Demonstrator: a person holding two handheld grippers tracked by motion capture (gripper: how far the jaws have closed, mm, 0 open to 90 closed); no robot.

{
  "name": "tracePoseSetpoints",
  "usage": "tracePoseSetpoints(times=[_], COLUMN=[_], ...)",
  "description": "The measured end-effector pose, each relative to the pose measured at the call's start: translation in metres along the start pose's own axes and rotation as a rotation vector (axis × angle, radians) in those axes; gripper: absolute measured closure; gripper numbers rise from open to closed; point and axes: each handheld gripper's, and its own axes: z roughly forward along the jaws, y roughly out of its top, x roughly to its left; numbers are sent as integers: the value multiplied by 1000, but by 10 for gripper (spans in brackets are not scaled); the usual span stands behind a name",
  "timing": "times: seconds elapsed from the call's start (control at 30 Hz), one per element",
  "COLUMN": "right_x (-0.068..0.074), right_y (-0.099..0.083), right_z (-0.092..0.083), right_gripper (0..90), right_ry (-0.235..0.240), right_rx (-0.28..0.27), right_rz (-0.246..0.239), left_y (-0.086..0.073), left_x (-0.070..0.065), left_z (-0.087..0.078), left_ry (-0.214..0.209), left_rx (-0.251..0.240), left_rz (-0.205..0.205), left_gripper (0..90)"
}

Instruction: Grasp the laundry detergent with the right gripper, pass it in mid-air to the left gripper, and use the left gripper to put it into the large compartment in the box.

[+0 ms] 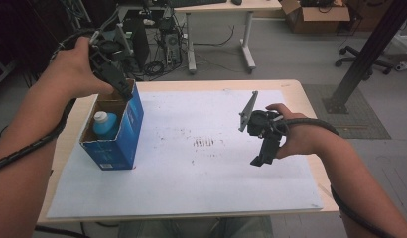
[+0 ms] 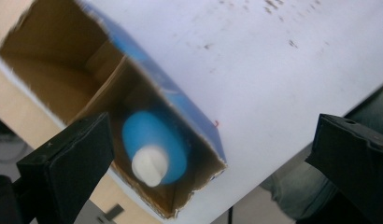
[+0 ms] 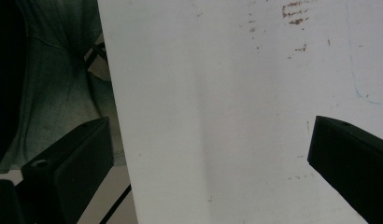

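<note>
A blue plastic bottle with a white cap point(image 1: 104, 122) stands upright inside an open-topped blue cardboard box point(image 1: 123, 136), in the near compartment of its brown interior; a cardboard divider separates it from the far compartment. In the left gripper view the bottle point(image 2: 154, 147) is seen from above, cap toward the camera, close to the box's point(image 2: 189, 112) near corner. The box sits at the left end of a white sheet point(image 1: 201, 173) that covers a pale wooden table point(image 1: 310, 96).

The left gripper point(image 1: 123, 90) hangs over the box's far rim, pointing down. Its jaws stand wide apart with nothing between them; the bottle lies below, untouched.

The right gripper point(image 1: 258, 161) is held well apart, above the right part of the sheet point(image 3: 217, 116), tilted downward. Its jaws are also spread wide and grip nothing. Small brown smudges point(image 1: 204, 143) mark the sheet's middle.
</note>
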Motion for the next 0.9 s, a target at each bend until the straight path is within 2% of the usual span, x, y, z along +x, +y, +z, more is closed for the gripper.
tracePoseSetpoints(times=[0.13,0.27,0.37,0.4,0.5,0.53,0.6,0.67,0.7,0.73,0.9], right_x=[-2,-3,-3,-4,-4,-5,-6,-6,-6,-6,-7], right_y=[0,1,1,2,3,3,3,2,2,2,3], right_z=[0,0,-1,-2,-3,-3,-3,-3,-3,-2,0], right_gripper=[5,5,5,5,5,5,5,5,5,5,5], right_ry=[5,6,5,5,3,1,5,6,6,8,14], right_rx=[5,9,12,12,10,9,17,21,21,32,51], right_rz=[11,10,12,11,7,3,8,6,6,5,4], left_y=[9,17,22,22,27,26,28,31,31,33,37], left_x=[-12,-22,-31,-33,-40,-45,-48,-54,-54,-58,-61], left_z=[-1,-4,-7,-7,-6,-5,-3,3,3,8,17], left_ry=[-42,-67,-102,-106,-118,-112,-128,-142,-142,-140,-152], left_rx=[5,21,15,14,17,18,26,49,49,66,83], left_rz=[124,211,307,323,441,433,498,606,606,637,669], left_gripper=[2,2,2,2,2,2,2,1,2,2,2])
